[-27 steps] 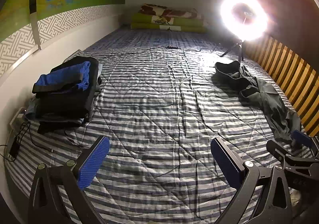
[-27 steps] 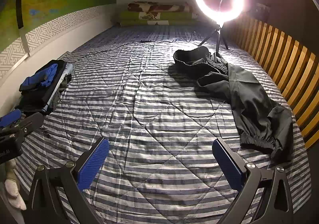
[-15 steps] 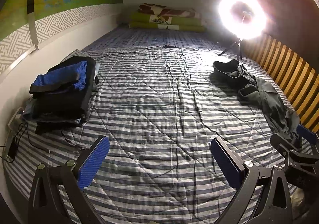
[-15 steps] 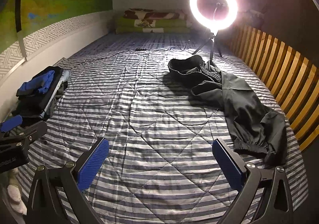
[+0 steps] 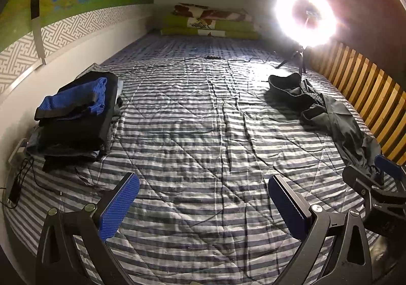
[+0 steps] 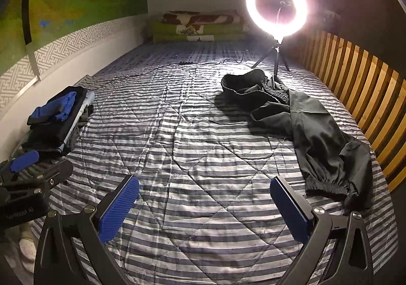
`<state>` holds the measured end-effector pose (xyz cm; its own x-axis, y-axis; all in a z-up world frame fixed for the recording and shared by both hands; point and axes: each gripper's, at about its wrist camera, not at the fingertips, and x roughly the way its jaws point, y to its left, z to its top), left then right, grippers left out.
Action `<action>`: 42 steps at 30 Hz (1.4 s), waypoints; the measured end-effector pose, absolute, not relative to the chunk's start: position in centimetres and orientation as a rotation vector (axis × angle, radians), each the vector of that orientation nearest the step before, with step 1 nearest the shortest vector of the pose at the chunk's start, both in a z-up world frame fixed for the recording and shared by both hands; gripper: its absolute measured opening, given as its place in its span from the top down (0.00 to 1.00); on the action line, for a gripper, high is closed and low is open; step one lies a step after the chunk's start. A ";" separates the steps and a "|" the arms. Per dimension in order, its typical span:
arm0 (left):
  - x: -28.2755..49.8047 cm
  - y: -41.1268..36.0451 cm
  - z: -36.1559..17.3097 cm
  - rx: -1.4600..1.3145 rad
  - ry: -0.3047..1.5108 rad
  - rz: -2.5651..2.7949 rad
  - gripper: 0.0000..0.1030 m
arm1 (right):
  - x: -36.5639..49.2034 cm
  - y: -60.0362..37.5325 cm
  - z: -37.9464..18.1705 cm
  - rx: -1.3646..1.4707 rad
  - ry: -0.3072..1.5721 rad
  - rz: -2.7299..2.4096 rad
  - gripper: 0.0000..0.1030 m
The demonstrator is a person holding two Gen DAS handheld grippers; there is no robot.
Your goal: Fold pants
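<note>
Right claw (image 6: 204, 206) spread wide, empty, nearer than left claw (image 5: 203, 206), likewise wide and empty. Dark pants (image 6: 312, 130) crumpled beside slatted rail (image 6: 355, 77), stretched cuff-near, waistband-far, forward-right of right claw.

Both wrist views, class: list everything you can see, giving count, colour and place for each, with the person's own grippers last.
pants: one, dark grey, crumpled on the bed's right side beside the slats
folded clothes: one stack, black and blue, left edge of the bed
bedcover: one, blue-and-white striped, across the bed
ring light: one, lit white, on a tripod at the far right
pillows: a stack, green and brown, at the far end
wooden slats: one row, tan, along the right
left gripper: blue pads, open, empty
right gripper: blue pads, open, empty
</note>
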<state>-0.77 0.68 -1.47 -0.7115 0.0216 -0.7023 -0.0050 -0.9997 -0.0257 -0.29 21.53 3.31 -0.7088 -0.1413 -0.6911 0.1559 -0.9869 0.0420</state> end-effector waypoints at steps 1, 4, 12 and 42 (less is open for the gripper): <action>-0.7 0.7 -1.5 -1.188 -0.033 2.893 0.00 | -0.3 21.6 3.3 1.116 0.031 -2.764 0.01; -0.8 0.7 -1.4 -1.186 -0.034 2.894 0.00 | -0.4 21.6 3.3 1.117 0.031 -2.762 0.01; -0.6 0.7 -1.5 -1.181 -0.032 2.897 0.00 | -0.4 21.7 3.1 1.129 0.010 -2.752 0.02; -0.9 0.3 -2.0 -1.287 -0.210 3.073 0.00 | -0.6 21.6 2.4 1.162 -0.009 -2.727 0.16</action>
